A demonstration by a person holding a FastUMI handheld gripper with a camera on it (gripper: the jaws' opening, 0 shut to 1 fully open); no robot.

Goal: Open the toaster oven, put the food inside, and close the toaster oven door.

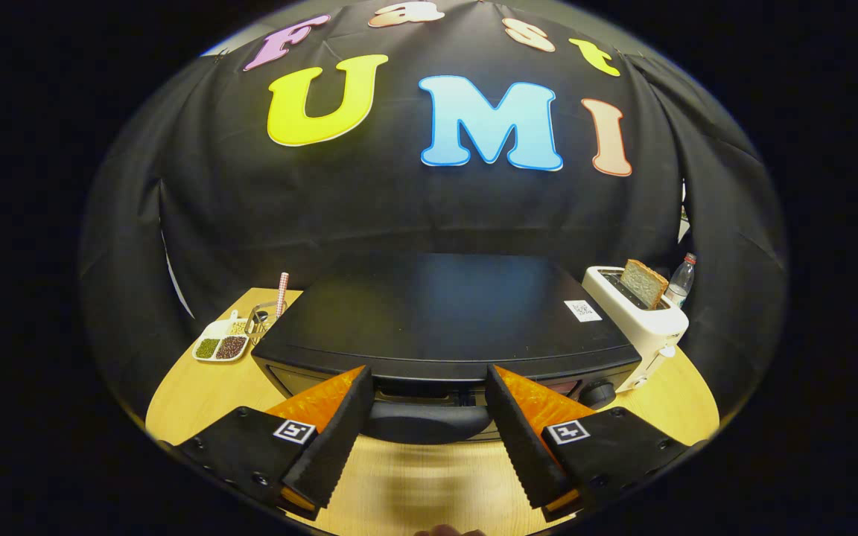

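Note:
A black toaster oven (444, 313) stands on the wooden table (429, 484), seen from above its front. Its door is closed, and the dark door handle (427, 422) runs across the top of the front. My gripper (429, 387) is open, its two orange-backed fingers (339, 439) spread wide to either side of the handle's middle. The handle lies between the fingertips, and neither pad touches it. A control knob (597, 392) sits on the oven's front at the right. A slice of bread (643, 281) sticks up from a white toaster (641, 320) to the right of the oven.
A white divided dish (222, 344) with beans and seeds lies left of the oven, with a glass holding a striped straw (280, 294) behind it. A plastic bottle (682, 279) stands behind the white toaster. Bare table lies in front of the oven.

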